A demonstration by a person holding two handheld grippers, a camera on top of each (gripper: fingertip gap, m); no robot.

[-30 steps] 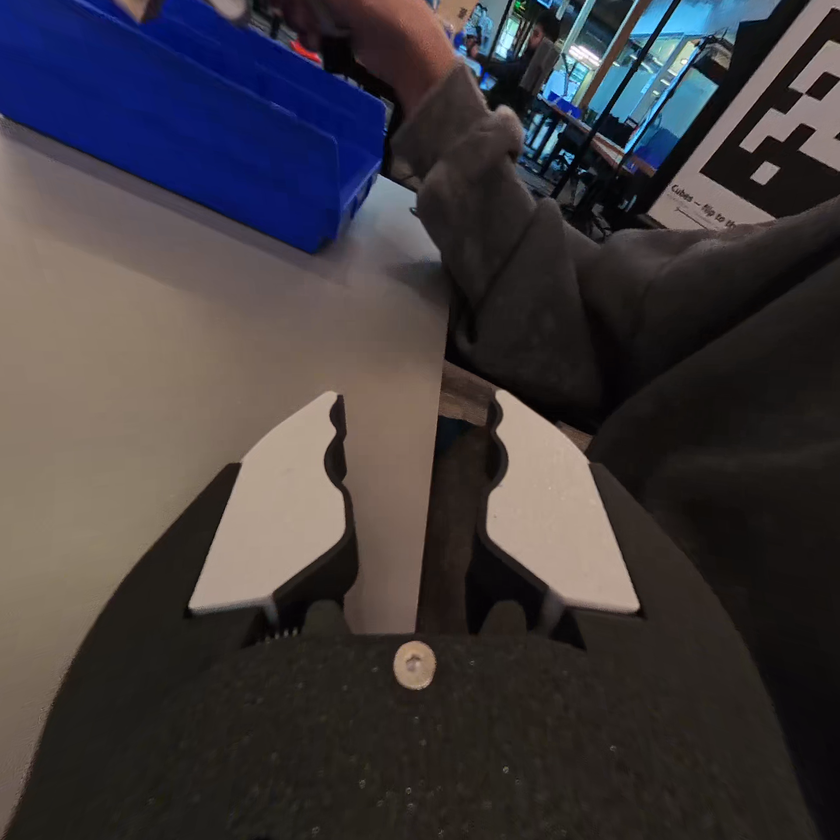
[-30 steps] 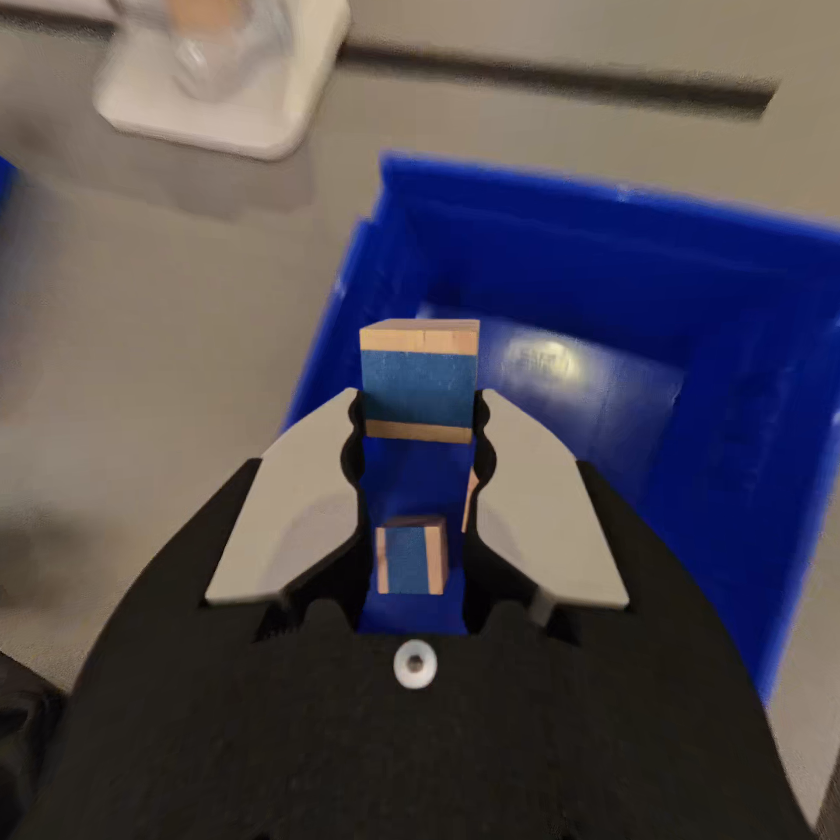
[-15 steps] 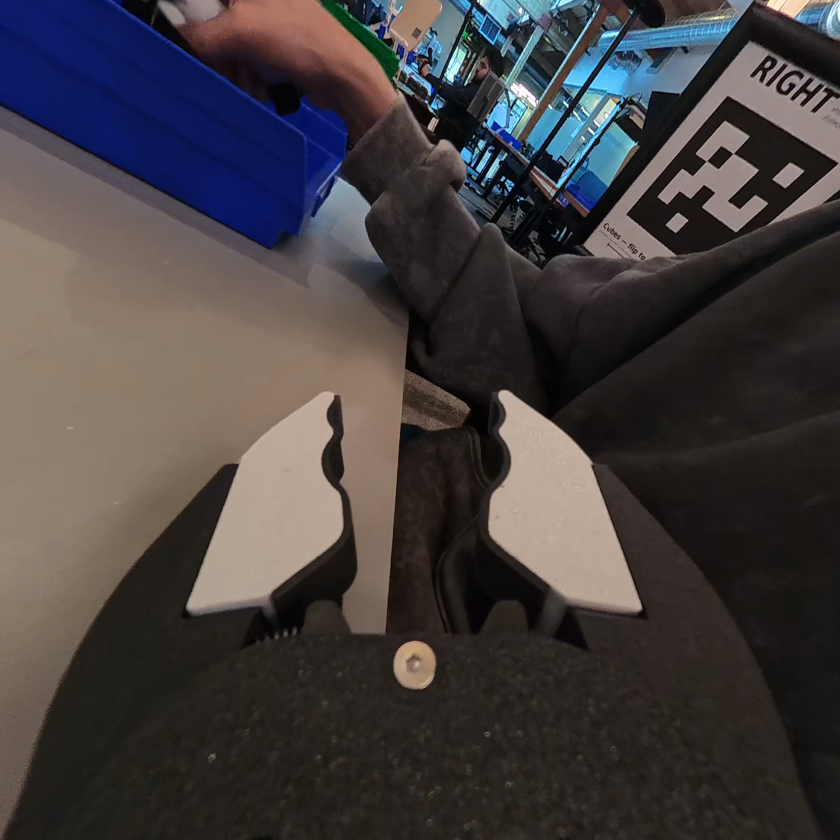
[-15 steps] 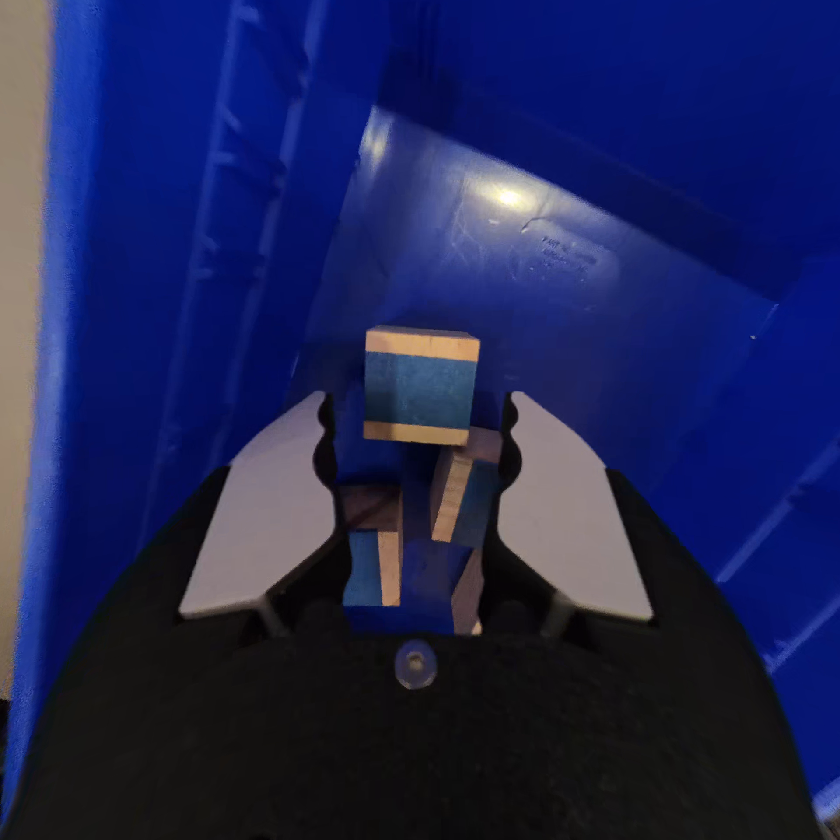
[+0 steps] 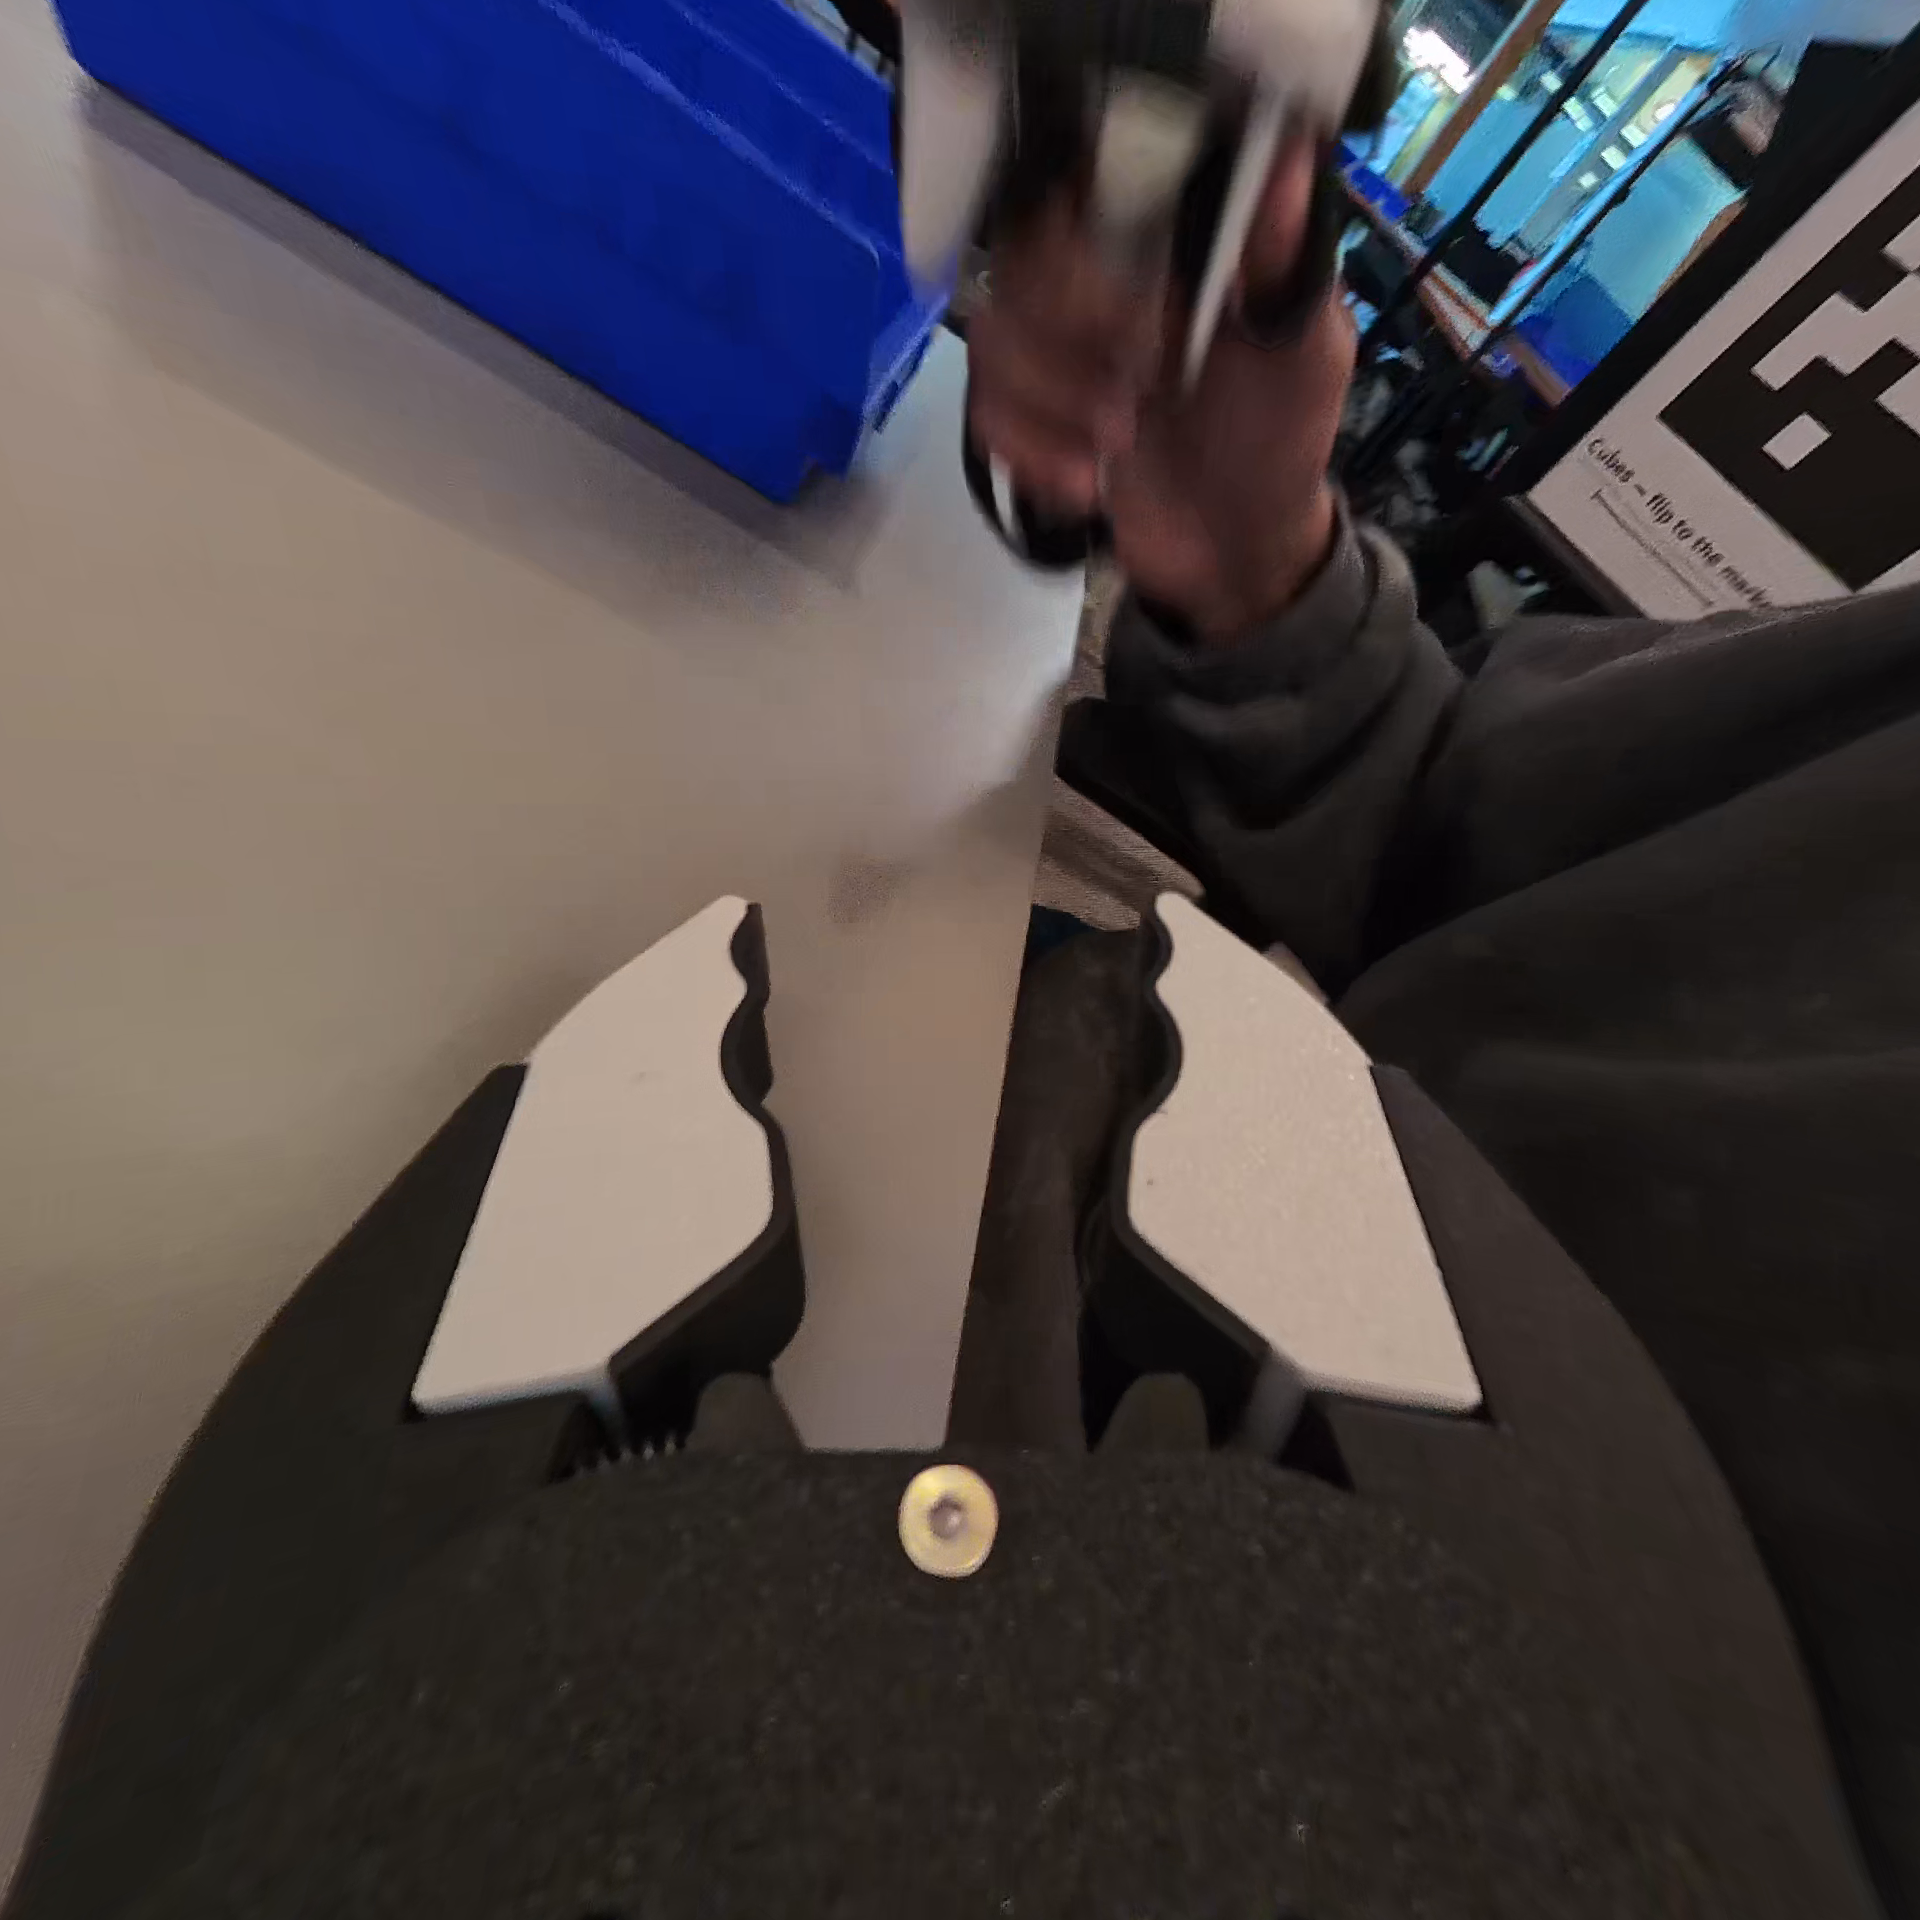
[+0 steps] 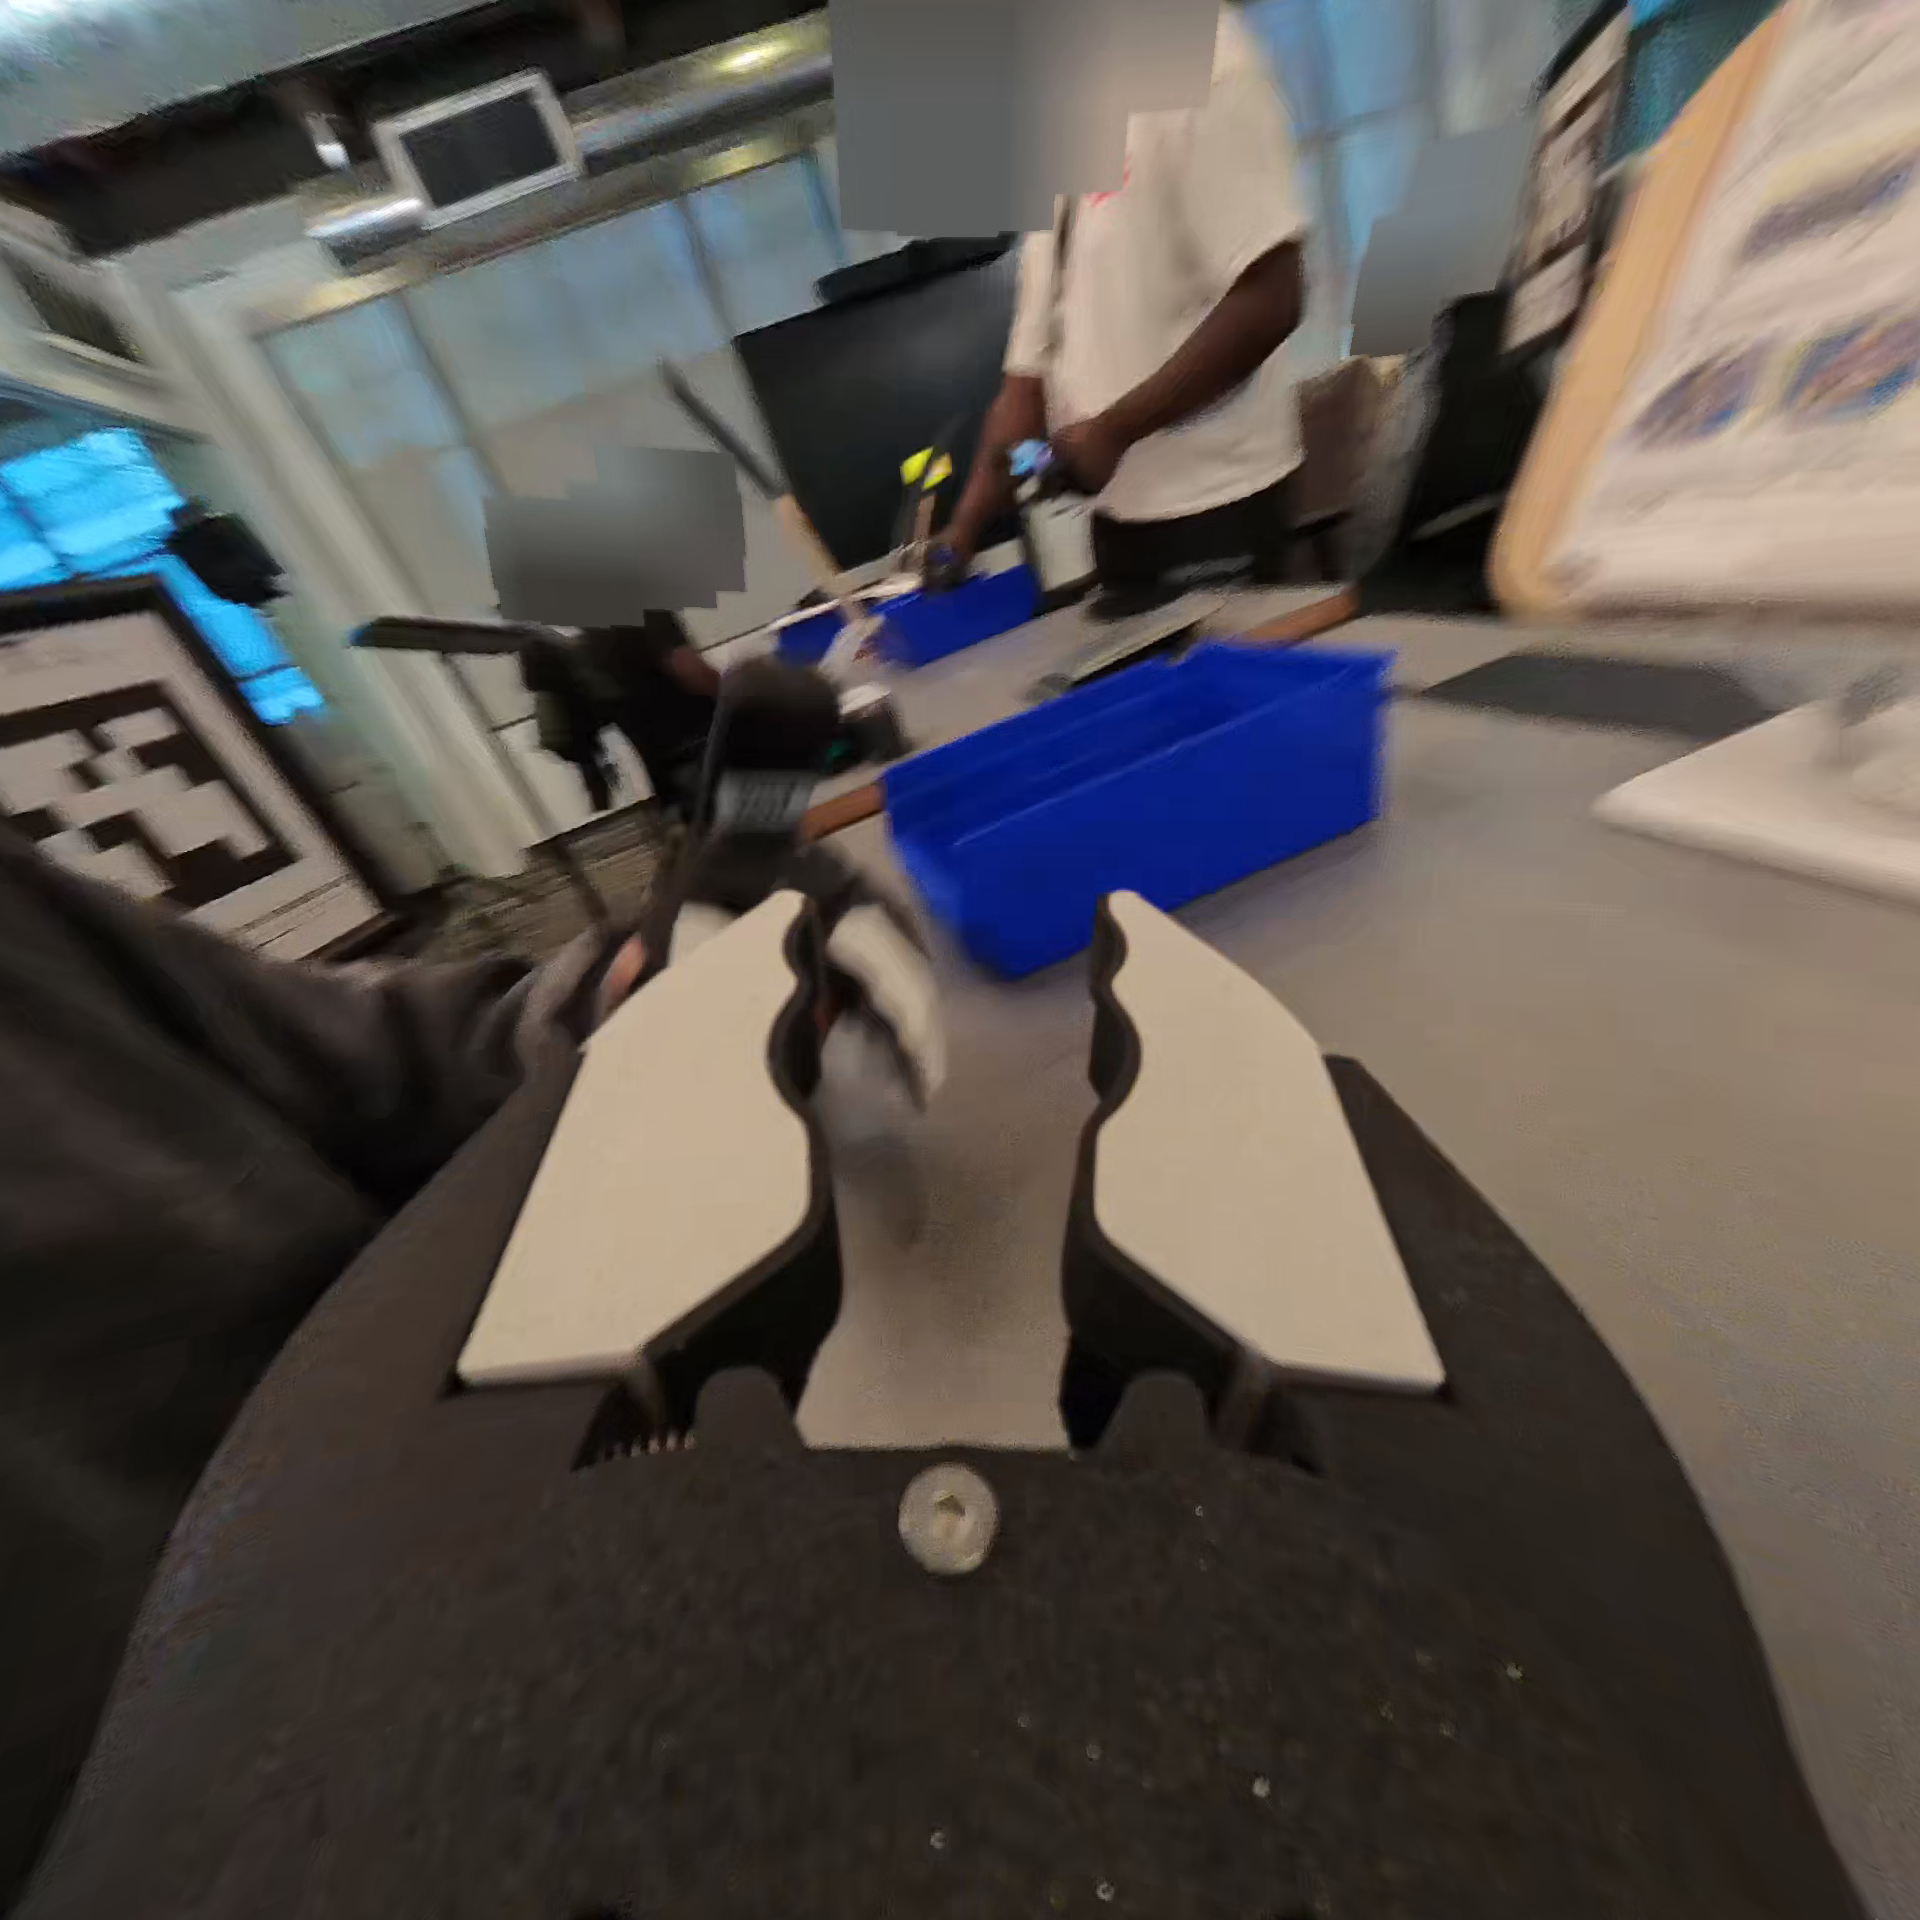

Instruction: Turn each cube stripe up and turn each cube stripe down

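Left wrist view showed the grey table (image 5: 312, 831) filling the frame from 6 to 11 o'clock, its near edge running up through the middle, with a dark grey sleeve (image 5: 1558, 935) covering the side from 2 to 5 o'clock. At 11 o'clock a blue bin (image 5: 520, 208) sat on the table, and a black-and-white marker board (image 5: 1766, 364) stood at 2 o'clock. At 12 o'clock a hand (image 5: 1143, 416), heavily blurred, held the right gripper (image 5: 1122, 135). The left gripper (image 5: 956, 935) sat low at the table edge, fingers spread wide with nothing between them. In the right wrist view another blue bin (image 6: 1143, 800) lay on the table at 12 o'clock, near the right gripper (image 6: 951, 925), whose fingers stood wide apart and empty. No cube could be made out in either view; their place cannot be told.
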